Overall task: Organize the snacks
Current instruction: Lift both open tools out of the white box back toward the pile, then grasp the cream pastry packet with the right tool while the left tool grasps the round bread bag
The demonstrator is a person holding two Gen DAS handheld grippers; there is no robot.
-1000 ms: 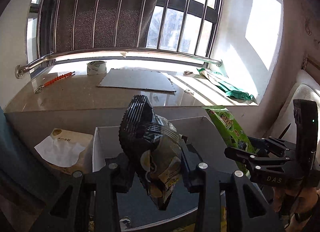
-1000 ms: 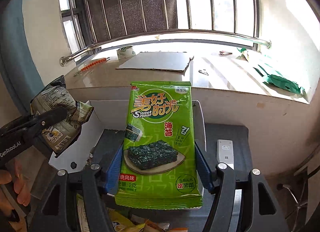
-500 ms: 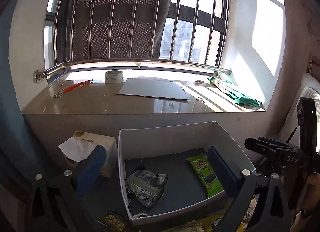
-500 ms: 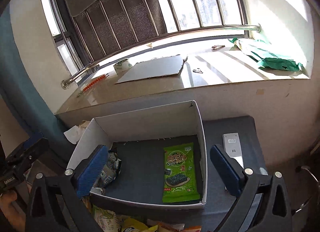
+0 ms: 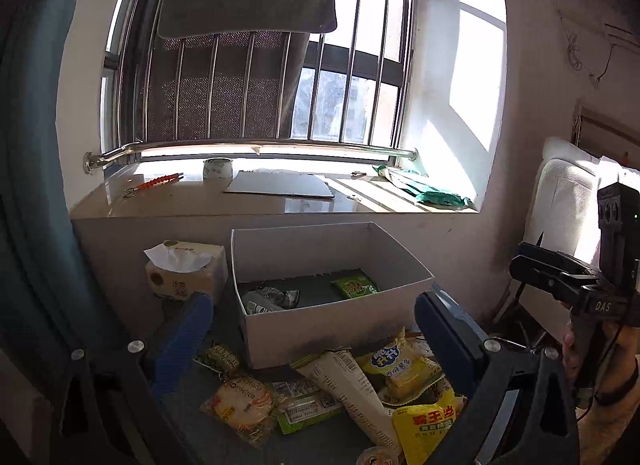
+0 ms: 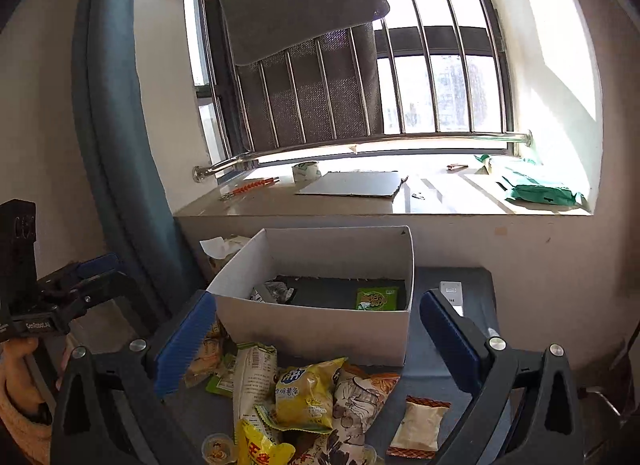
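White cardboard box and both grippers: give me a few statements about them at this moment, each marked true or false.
1. The white cardboard box holds a green seaweed packet. True.
2. The left gripper grips a dark crumpled snack bag. False: its fingers are spread and empty; the bag lies in the box.
3. Loose snack packets lie in front of the box. True.
4. The right gripper is shut. False: it is open, empty.
5. The beige tissue pack is inside the box. False: beside it.

Matt white cardboard box (image 6: 320, 329), glossy foil snack packets (image 6: 306, 395), polished stone sill (image 6: 340, 205).
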